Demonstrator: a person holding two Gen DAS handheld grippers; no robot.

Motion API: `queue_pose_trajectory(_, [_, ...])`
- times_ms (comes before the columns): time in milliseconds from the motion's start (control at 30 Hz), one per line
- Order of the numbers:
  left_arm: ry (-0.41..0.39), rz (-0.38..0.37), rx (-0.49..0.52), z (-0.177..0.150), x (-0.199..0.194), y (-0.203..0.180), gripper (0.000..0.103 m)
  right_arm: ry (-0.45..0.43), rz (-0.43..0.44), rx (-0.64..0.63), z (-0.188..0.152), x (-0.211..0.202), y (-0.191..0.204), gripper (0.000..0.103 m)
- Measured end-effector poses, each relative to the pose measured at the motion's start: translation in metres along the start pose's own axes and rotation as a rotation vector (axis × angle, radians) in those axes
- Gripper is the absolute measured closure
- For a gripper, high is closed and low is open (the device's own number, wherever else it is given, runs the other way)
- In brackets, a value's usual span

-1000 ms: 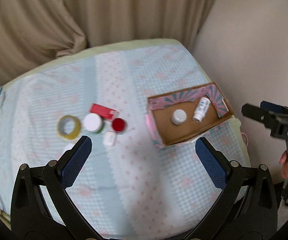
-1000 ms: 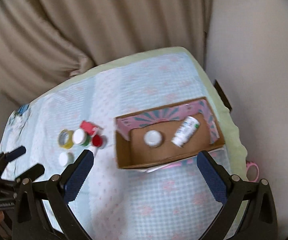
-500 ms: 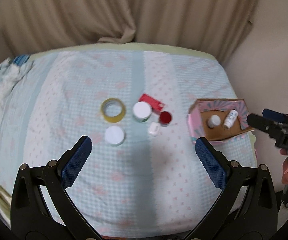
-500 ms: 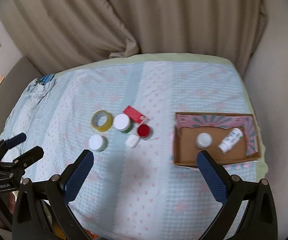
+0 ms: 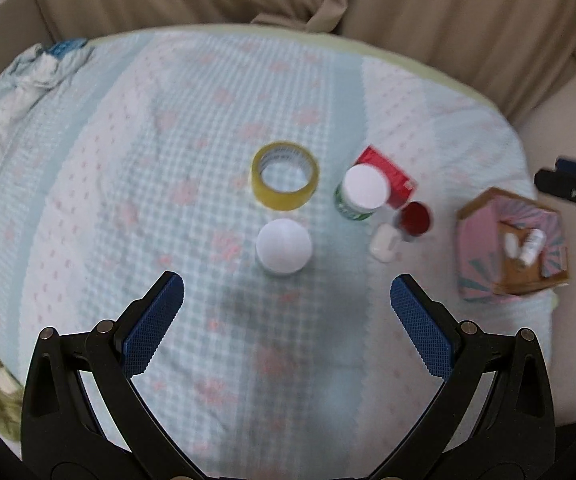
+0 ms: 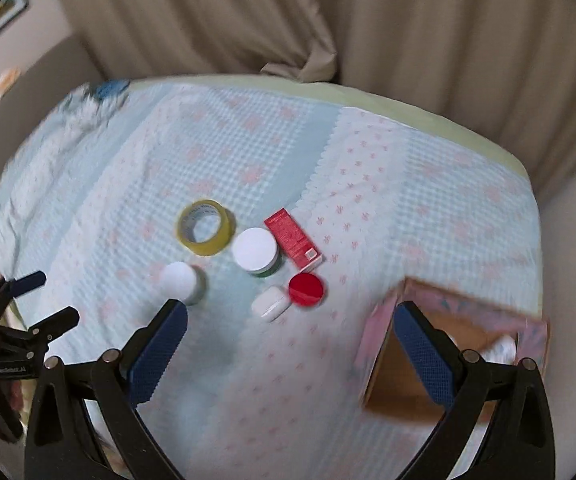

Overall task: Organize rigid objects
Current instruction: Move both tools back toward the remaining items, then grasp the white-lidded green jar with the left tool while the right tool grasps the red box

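Loose items lie on the bedspread: a yellow tape roll [image 5: 285,181] [image 6: 205,227], a white-lidded jar [image 5: 284,246] [image 6: 179,281], a green jar with white lid [image 5: 361,193] [image 6: 256,251], a red box [image 5: 388,174] [image 6: 293,237], a red-lidded pot [image 5: 416,219] [image 6: 306,289] and a small white case [image 5: 384,242] [image 6: 270,304]. A pink cardboard box [image 5: 478,236] [image 6: 384,356] at the right holds two white bottles [image 5: 522,246]. My left gripper [image 5: 288,308] is open above the white-lidded jar. My right gripper [image 6: 288,336] is open and empty above the bed.
The bed has a blue-and-pink checked cover [image 5: 208,120] with crumpled cloth [image 5: 44,64] at its far left. Beige curtains [image 6: 328,12] hang behind. The bed's right edge meets a pale wall [image 5: 568,160].
Both views have swung left, away from the cardboard box and toward the loose items. My left gripper has come closer to the white-lidded jar. Both grippers stay open.
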State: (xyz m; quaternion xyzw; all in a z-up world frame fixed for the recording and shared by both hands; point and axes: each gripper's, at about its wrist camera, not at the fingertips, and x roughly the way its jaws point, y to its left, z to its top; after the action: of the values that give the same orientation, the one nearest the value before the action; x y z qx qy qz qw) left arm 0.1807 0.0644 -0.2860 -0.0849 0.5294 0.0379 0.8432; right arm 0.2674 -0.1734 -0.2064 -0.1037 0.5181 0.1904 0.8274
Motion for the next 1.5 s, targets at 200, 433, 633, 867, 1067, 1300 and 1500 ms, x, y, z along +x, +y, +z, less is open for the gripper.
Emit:
queue_pose_trajectory(200, [0.047, 0.041, 0.011, -0.013, 0.105, -0.005, 0.001, 0.096, -0.008, -0.195, 0.021, 0.105, -0.014, 0.0])
queue_pose_trajectory(433, [0.073, 0.047, -0.01, -0.02, 0.169, -0.008, 0.002, 0.252, -0.011, -0.363, 0.038, 0.207, -0.015, 0.007])
queue_pose_trajectory(633, [0.072, 0.05, 0.007, -0.016, 0.193, -0.011, 0.007, 0.368, 0.012, -0.449, 0.045, 0.26, -0.004, 0.018])
queue_pose_trajectory(867, [0.072, 0.052, 0.016, -0.006, 0.206, -0.011, 0.017, 0.427, 0.008, -0.511, 0.054, 0.292, 0.007, 0.033])
queue_pose_trajectory(1067, [0.075, 0.077, 0.003, 0.003, 0.215, -0.009, 0.034, 0.47, 0.042, -0.57, 0.066, 0.31, 0.02, 0.051])
queue_pose_trajectory(1300, [0.072, 0.089, 0.028, 0.003, 0.219, -0.008, 0.035, 0.496, 0.05, -0.589, 0.067, 0.314, 0.034, 0.065])
queue_pose_trajectory(1500, [0.076, 0.082, 0.034, 0.001, 0.216, -0.007, 0.035, 0.482, 0.028, -0.566, 0.06, 0.311, 0.042, 0.065])
